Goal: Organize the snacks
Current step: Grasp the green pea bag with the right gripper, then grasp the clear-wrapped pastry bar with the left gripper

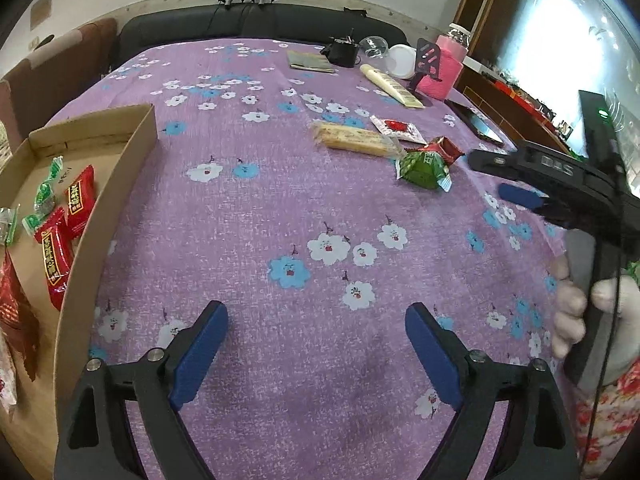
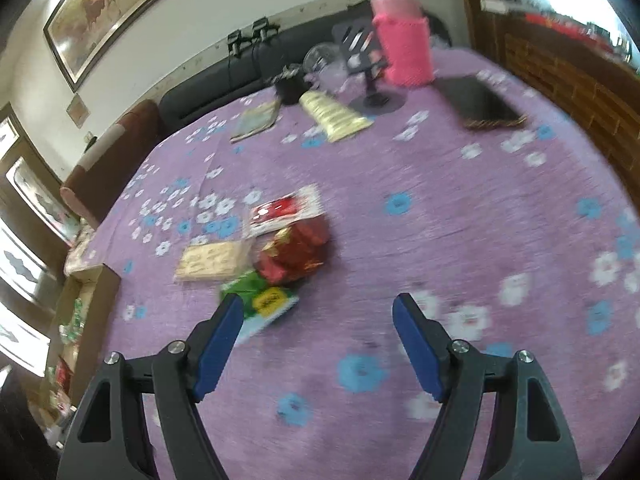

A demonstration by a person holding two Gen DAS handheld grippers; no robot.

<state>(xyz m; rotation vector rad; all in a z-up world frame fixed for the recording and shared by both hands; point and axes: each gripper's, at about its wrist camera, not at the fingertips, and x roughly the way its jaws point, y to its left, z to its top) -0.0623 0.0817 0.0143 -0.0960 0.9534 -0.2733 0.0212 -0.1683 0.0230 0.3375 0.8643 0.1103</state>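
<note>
A surface covered by a purple cloth (image 1: pixel 280 200) printed with white and blue flowers fills both views. Left gripper (image 1: pixel 316 356): fingers spread wide, holding nothing, above bare cloth at the near edge. Right gripper (image 2: pixel 318 344): fingers likewise wide apart and empty, its left finger just beside the green packet (image 2: pixel 260 300); this view is blurred.

At the left edge stands a shallow cardboard box (image 1: pixel 132 152). Inside it lie two red candy packets (image 1: pixel 66 224), small green-wrapped sweets (image 1: pixel 46 192) and, nearer, a larger red bag (image 1: pixel 16 312).

The loose snacks sit together on the cloth to the right of centre: a long pale biscuit bar (image 1: pixel 356 140), a white-and-red sachet (image 1: pixel 396 128), a red packet (image 1: pixel 444 150) and the green packet (image 1: pixel 424 168), the last two touching.

At the far right of the surface: a pink-sleeved bottle (image 1: pixel 448 64), a dark phone stand (image 1: pixel 426 60), a cream tube (image 1: pixel 392 86), a white round container (image 1: pixel 400 60), a clear plastic cup (image 1: pixel 374 46), a small black item (image 1: pixel 342 54) and a folded booklet (image 1: pixel 310 62). A dark phone (image 1: pixel 476 124) lies near the right edge.

Beyond the surface runs a dark sofa (image 1: pixel 260 24) against a pale wall; a framed painting (image 2: pixel 116 12) hangs above it, and wooden furniture (image 2: pixel 568 92) stands to the right.
</note>
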